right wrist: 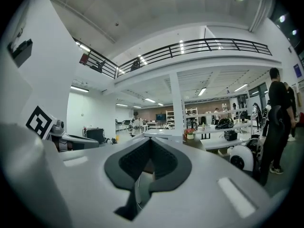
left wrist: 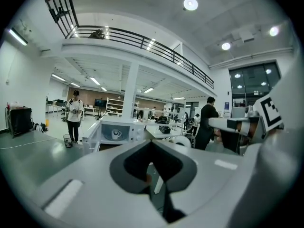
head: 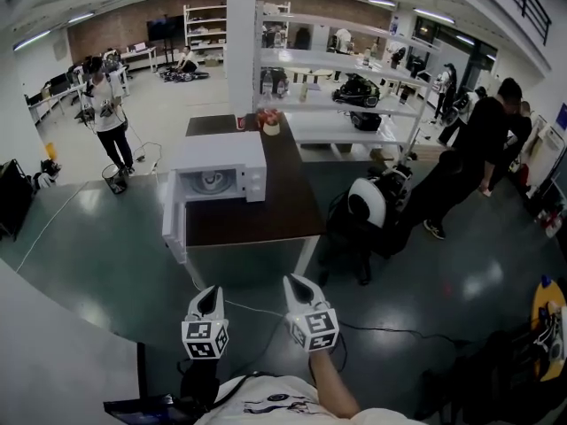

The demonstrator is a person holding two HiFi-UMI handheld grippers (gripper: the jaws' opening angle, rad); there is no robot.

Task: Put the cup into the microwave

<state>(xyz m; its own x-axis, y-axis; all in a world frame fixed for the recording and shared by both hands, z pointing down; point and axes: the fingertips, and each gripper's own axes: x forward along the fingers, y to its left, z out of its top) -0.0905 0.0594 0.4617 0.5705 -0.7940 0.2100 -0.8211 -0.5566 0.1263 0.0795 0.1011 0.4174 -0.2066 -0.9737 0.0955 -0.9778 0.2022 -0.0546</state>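
Note:
A white microwave (head: 217,177) stands on a dark table (head: 283,211), its door (head: 174,228) swung open to the left. A white cup (head: 213,182) sits inside the cavity; the left gripper view also shows the cup (left wrist: 116,134) in the microwave (left wrist: 124,131). Both grippers hang well short of the table, over the floor near my body. My left gripper (head: 208,301) has its jaws together with nothing between them. The right gripper (head: 297,287) is likewise shut and empty. In their own views the left gripper (left wrist: 152,144) and the right gripper (right wrist: 151,140) point roughly level toward the table.
A small flower pot (head: 270,122) stands at the table's far end by a white pillar (head: 241,34). A round white machine (head: 368,200) and a person in black (head: 483,140) are right of the table. Another person (head: 108,113) stands far left. Cables cross the floor.

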